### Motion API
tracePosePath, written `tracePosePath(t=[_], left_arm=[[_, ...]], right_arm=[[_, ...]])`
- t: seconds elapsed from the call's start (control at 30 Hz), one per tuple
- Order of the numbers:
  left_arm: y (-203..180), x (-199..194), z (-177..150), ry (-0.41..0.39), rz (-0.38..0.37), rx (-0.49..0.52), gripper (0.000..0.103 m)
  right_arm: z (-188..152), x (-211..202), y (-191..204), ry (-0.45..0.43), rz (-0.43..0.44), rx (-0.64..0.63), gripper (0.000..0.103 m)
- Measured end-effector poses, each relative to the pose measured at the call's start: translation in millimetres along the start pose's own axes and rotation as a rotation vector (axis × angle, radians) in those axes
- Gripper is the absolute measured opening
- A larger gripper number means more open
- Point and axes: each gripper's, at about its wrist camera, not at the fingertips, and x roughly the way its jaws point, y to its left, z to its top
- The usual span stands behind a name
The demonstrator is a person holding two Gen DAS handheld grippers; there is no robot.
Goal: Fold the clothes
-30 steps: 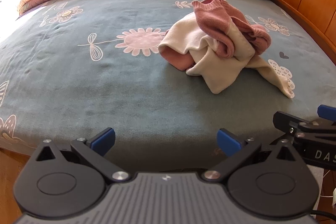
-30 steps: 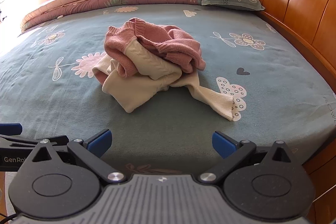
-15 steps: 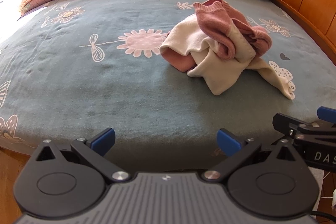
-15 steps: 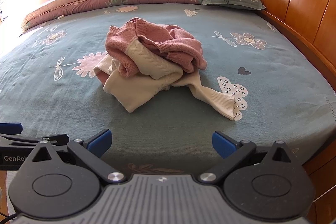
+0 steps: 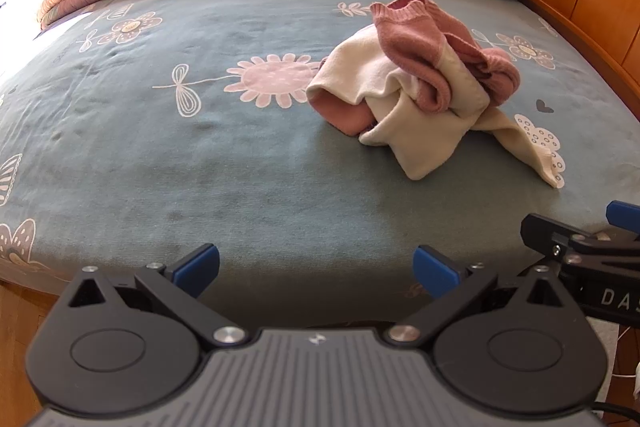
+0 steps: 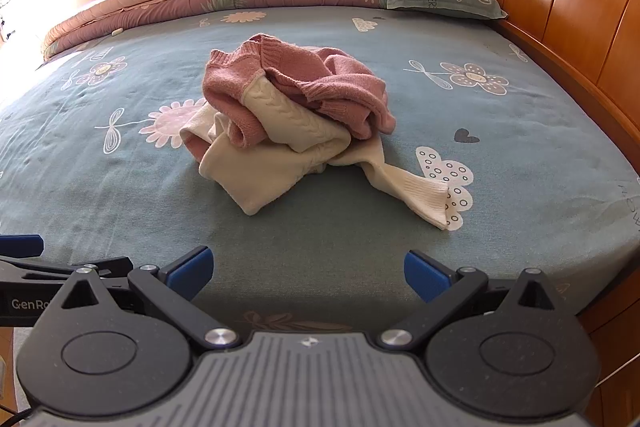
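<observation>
On the bed (image 6: 520,163), the crumpled sweater (image 6: 288,123) at twelve o'clock looms slightly nearer; both left gripper (image 5: 316,269) and right gripper (image 6: 308,269) advance, jaws wide, empty.

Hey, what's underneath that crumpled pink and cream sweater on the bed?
The sweater lies on the blue flowered bedsheet; its cuff overlaps a printed cloud. Anything beneath the heap is covered.

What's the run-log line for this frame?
phase: approach | left tool: open | right tool: open | sweater: crumpled on bed, untouched
</observation>
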Motion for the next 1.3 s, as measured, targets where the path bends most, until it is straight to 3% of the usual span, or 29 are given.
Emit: tracePosePath(t=[1.3], left_arm=[[1.4, 4.0, 0.6, 0.013, 0.003, 0.001, 0.102]], right_arm=[[-0.2, 2.1, 2.9, 0.011, 0.011, -0.001, 0.103]])
